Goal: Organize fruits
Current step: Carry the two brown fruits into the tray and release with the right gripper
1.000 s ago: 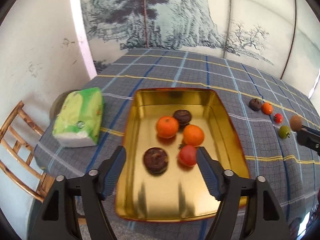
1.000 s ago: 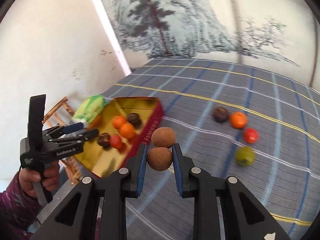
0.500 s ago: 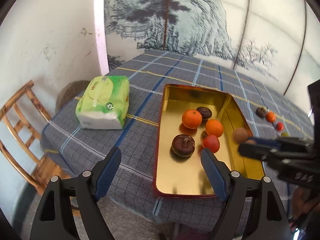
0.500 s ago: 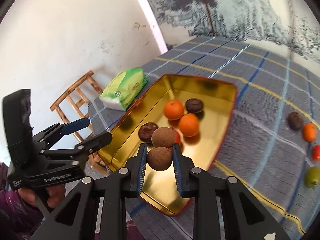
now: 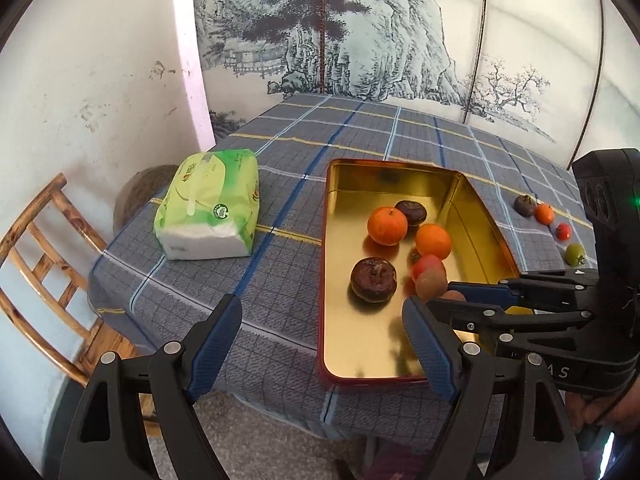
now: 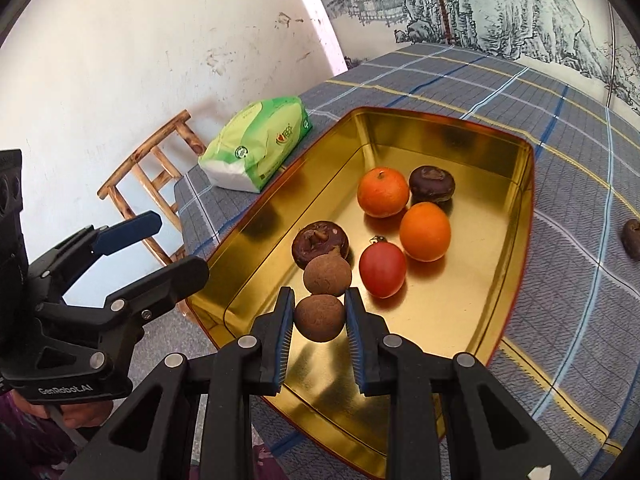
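Right gripper (image 6: 320, 322): pinching lower of two joined brown fruits (image 6: 320, 317) over gold tray (image 6: 516, 240).
Left gripper (image 5: 320, 340): spread, empty.
Risk: released pair may roll, knocking the tomato (image 6: 382, 269).

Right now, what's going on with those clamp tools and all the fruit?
A person holds a clamp tool in each hand and is sorting fruit into a gold tray. The right gripper has its jaws shut on a pair of brown fruits, held over the tray beside a red fruit, two oranges and two dark fruits. The left gripper is empty; its jaws have just been opening. Four small fruits wait on the tablecloth.
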`<action>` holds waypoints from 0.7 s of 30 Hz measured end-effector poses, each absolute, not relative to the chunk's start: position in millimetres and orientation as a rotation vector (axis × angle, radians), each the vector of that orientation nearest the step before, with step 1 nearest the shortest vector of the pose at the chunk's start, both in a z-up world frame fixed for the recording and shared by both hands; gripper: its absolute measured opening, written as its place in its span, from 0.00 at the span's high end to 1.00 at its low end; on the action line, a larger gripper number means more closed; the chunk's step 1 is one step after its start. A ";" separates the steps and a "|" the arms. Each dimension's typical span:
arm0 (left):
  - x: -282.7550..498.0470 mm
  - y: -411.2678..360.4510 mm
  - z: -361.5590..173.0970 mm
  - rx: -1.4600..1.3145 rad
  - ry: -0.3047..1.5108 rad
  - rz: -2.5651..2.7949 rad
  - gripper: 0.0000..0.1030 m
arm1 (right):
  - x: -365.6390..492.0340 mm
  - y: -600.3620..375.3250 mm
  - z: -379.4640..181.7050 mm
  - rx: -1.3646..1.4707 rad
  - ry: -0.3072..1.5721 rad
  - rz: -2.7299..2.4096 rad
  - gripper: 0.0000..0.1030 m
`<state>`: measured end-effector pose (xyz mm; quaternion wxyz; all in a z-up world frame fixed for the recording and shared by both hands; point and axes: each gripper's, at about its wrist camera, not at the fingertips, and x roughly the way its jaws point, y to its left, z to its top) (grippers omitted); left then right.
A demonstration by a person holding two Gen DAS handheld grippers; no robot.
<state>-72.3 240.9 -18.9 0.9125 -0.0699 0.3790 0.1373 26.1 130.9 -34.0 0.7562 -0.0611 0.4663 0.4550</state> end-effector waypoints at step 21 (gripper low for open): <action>-70.9 231.2 -19.3 -0.086 0.790 0.310 0.20 | 30.0 120.8 -18.5 -0.072 0.965 1.001 0.70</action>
